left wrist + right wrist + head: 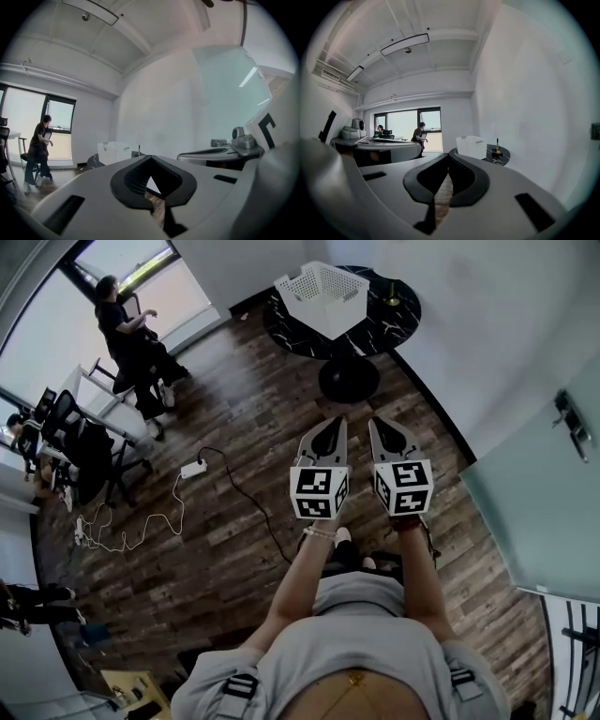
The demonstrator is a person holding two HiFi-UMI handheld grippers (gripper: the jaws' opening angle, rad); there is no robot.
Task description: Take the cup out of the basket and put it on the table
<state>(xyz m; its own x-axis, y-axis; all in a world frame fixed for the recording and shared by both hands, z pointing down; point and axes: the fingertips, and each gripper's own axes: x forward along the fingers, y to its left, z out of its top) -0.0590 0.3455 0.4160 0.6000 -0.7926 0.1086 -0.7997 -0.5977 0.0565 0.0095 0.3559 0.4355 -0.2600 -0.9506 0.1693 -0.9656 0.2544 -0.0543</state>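
1. Holding the left gripper [334, 424] and the right gripper [379, 424] side by side above the wooden floor [234, 559], you have both pointed toward the round black table [398, 322], well apart from it.
2. Your left gripper's fingers [136, 177] meet at the tips, with nothing between them.
3. Your right gripper's fingers [464, 180] are likewise closed together and empty.
4. The white basket [339, 313] stands on the left part of the table; the cup cannot be made out inside it from any view.
5. A person [131, 334] is across the room, far to your left.
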